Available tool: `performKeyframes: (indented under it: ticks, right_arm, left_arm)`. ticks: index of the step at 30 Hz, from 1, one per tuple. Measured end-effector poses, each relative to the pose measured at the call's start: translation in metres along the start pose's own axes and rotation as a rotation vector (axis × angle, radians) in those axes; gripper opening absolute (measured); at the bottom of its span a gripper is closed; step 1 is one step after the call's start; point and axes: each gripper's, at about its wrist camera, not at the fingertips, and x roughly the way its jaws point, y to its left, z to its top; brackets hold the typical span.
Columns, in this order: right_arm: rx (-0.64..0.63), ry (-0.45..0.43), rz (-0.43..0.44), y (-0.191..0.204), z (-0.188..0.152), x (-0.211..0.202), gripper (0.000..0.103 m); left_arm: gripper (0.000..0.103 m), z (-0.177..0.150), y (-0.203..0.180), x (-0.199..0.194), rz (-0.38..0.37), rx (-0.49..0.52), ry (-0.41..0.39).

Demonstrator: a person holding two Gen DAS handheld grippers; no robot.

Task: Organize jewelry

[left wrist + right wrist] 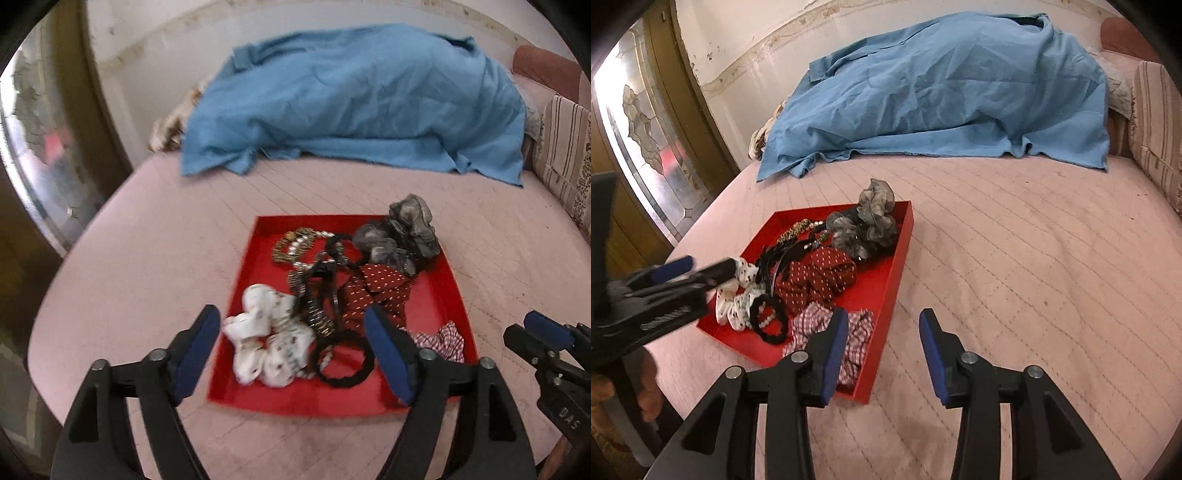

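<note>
**Jewelry heaped in a red tray, both grippers empty above the bed**

The red tray sits on the pink bed, low and centre in the left wrist view. Everything is piled into it together, probably because its raised walls keep loose pieces from straying over the quilt. A white scrunchie lies at lower left of the tray, a black hair tie just right of it, a red dotted scrunchie in the middle, a grey scrunchie at the upper right corner, and a checked scrunchie at the lower right. A beaded bracelet lies toward the upper left.

The left gripper hangs over the near end of the tray with its jaws wide, nothing between them; that pose suits either reaching in or having just let go. The right gripper hovers at the tray's near right corner, jaws also wide and empty, one blue pad over the checked scrunchie.

The heap would fit things gathered in or things waiting to be sorted.

The dark tangle in the tray's middle is blurred; I cannot tell clips from chains there. A blue cloth in the upper frame covers a mound whose contents stay hidden.
</note>
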Motion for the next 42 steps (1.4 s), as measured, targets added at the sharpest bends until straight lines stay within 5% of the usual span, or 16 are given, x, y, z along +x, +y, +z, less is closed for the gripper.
performKeyframes:
  ticks: [12,31,42]
  right_arm:
    - [-0.001,0.039,0.011,0.028,-0.044,-0.024,0.047]
    - [-0.094,-0.148,-0.076,0.069,-0.065,-0.102,0.057]
    - [-0.112,-0.175,-0.105,0.074,-0.071,-0.113,0.061]
  left_arm:
    - [0.088,-0.046,0.008,-0.071,0.043,-0.009,-0.107]
    - [0.089,-0.083,0.028,-0.126,-0.065,-0.104,-0.099]
    - [0.089,-0.088,0.029,-0.143,-0.069,-0.116,-0.115]
